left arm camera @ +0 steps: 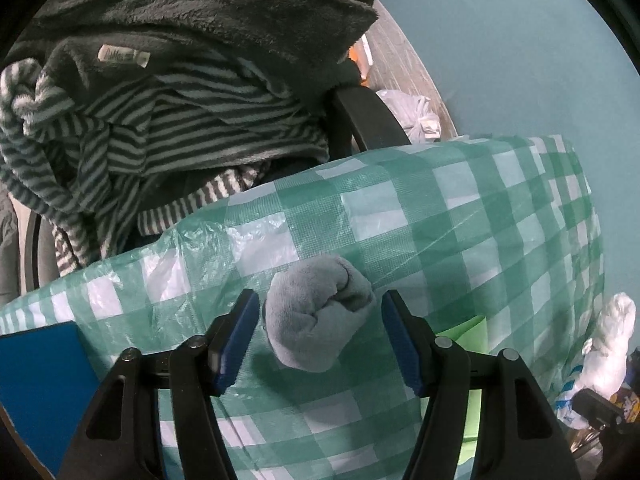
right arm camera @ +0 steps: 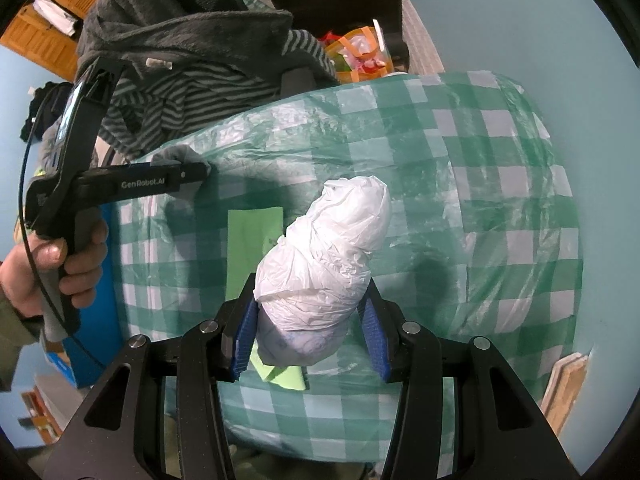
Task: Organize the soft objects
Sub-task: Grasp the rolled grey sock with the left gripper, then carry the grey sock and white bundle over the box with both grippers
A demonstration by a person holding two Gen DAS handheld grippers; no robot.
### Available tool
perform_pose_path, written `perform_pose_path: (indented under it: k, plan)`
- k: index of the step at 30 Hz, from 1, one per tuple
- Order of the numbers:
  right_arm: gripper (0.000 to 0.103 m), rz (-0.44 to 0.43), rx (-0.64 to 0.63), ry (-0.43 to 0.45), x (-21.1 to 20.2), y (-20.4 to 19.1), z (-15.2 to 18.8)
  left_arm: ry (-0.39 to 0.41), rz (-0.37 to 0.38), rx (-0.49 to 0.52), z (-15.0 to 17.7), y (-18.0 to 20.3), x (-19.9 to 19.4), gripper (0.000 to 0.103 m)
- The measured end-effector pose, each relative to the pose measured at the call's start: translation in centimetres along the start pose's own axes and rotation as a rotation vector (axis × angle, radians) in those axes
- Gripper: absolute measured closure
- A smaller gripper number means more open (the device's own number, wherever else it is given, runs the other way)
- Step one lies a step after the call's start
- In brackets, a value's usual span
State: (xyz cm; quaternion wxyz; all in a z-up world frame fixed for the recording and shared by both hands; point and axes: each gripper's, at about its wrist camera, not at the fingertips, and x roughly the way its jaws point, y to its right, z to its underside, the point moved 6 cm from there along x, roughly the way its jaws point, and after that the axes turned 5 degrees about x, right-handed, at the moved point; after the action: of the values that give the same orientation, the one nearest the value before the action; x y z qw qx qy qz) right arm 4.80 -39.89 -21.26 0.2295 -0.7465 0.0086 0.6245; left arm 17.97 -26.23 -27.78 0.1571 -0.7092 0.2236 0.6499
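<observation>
A rolled grey sock bundle (left arm camera: pixel 318 316) lies on a big green-and-white checked plastic bag (left arm camera: pixel 460 216). My left gripper (left arm camera: pixel 318 320) is open, its blue pads on either side of the bundle with gaps. In the right wrist view my right gripper (right arm camera: pixel 310 324) is shut on a white plastic-wrapped bundle (right arm camera: pixel 328 248), held over the checked bag (right arm camera: pixel 500 200). The left gripper (right arm camera: pixel 192 176) shows there at the left, over the grey sock (right arm camera: pixel 180 154). A green cloth (right arm camera: pixel 250 248) lies on the bag under the white bundle.
A dark fleece robe (left arm camera: pixel 192 12) and striped garments (left arm camera: pixel 160 128) hang over a black chair (left arm camera: pixel 360 120) behind the bag. A blue box (left arm camera: pixel 40 384) stands at the left. White plastic bags (left arm camera: pixel 608 344) lie at the right. A bag of colourful items (right arm camera: pixel 360 56) sits at the back.
</observation>
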Motion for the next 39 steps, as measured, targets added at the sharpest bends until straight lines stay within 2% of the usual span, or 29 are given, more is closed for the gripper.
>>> perform_pose_path:
  k: [1, 4, 7, 10, 17, 25, 28, 32, 39]
  plan:
    - [0.057, -0.001, 0.001, 0.001, -0.1, 0.1, 0.0, -0.003, 0.0, -0.005, 0.0, -0.1, 0.1, 0.055]
    - [0.057, -0.002, -0.002, 0.006, -0.3, 0.1, 0.0, -0.003, 0.02, -0.017, 0.2, -0.3, 0.2, 0.067]
    - [0.057, -0.003, -0.008, 0.013, -0.6, 0.1, 0.0, 0.001, 0.02, -0.019, 0.3, -0.4, 0.0, 0.074]
    - [0.057, -0.003, -0.015, 0.021, -0.9, -0.1, -0.2, 0.002, 0.019, -0.021, 0.6, -0.7, -0.2, 0.078]
    - [0.057, -0.005, -0.045, 0.031, -1.7, -1.1, -0.3, 0.033, 0.019, -0.04, 2.0, -1.1, -2.3, 0.079]
    - [0.057, -0.021, -0.091, 0.042, -2.8, -3.1, -0.1, 0.115, -0.038, 0.013, 5.0, -0.7, -6.9, 0.079]
    - [0.057, -0.016, -0.116, 0.045, -3.3, -4.0, 0.1, 0.153, -0.016, 0.019, 6.2, -0.7, -8.8, 0.079]
    - [0.057, -0.013, -0.143, 0.046, -3.8, -5.0, 0.2, 0.186, -0.024, 0.02, 8.0, -1.2, -11.1, 0.079]
    - [0.057, -0.023, -0.196, 0.057, -4.9, -7.4, 1.0, 0.234, -0.013, -0.034, 11.3, -2.7, -14.5, 0.079]
